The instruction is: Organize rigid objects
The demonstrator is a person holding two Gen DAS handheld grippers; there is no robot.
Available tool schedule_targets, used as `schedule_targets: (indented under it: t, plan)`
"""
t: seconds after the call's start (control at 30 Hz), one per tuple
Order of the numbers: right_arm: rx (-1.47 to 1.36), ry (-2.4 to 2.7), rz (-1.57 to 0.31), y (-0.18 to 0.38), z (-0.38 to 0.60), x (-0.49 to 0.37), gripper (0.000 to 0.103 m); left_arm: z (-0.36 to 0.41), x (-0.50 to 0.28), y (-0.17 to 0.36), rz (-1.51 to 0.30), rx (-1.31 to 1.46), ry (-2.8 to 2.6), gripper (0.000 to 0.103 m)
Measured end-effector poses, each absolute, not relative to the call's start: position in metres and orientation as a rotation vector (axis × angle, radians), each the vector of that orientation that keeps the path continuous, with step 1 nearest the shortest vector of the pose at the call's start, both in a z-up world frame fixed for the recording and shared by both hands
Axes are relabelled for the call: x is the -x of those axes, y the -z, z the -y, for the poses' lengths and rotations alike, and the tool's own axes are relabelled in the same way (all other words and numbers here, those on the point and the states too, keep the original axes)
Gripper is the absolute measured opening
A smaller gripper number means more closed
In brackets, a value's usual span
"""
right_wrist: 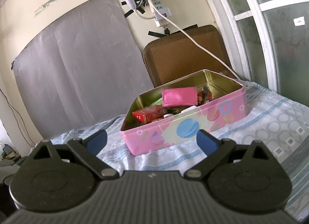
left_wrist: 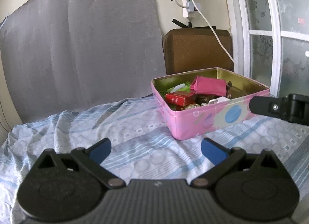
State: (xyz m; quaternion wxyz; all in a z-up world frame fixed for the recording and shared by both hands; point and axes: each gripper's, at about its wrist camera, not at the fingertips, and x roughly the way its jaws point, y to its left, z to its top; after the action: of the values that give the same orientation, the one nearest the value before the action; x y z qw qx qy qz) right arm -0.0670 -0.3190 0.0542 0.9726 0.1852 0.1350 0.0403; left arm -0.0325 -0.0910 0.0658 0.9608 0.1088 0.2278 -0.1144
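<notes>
Left gripper (left_wrist: 155,149) spread wide, empty, low centre above the bed sheet (left_wrist: 77,127). Right gripper (right_wrist: 152,141) likewise spread, empty. Pink tin (right_wrist: 185,125) right of centre on the bed, lidless. Inside: red box (right_wrist: 148,115), pink pouch (right_wrist: 179,96), assorted small items.

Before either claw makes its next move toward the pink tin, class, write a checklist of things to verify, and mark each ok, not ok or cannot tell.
1. Left claw open and holding nothing: ok.
2. Right claw open and holding nothing: ok.
3. Pink tin lid off, top open: ok.
4. Tin resting on the bed sheet, upright: ok.
5. Room left inside the tin: cannot tell; the pink pouch, the red box and other small things already crowd it.
6. Loose objects left on the bed to sort: cannot tell; none shows in either view.
</notes>
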Motion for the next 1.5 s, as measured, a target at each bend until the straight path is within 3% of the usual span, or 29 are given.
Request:
schedule_targets:
  t: [1.5]
  plan:
    - [-0.396, -0.079, -0.304, -0.046, 0.324, 0.060, 0.101, 0.099, 0.025, -0.049, -0.608, -0.254, 0.268, 0.103]
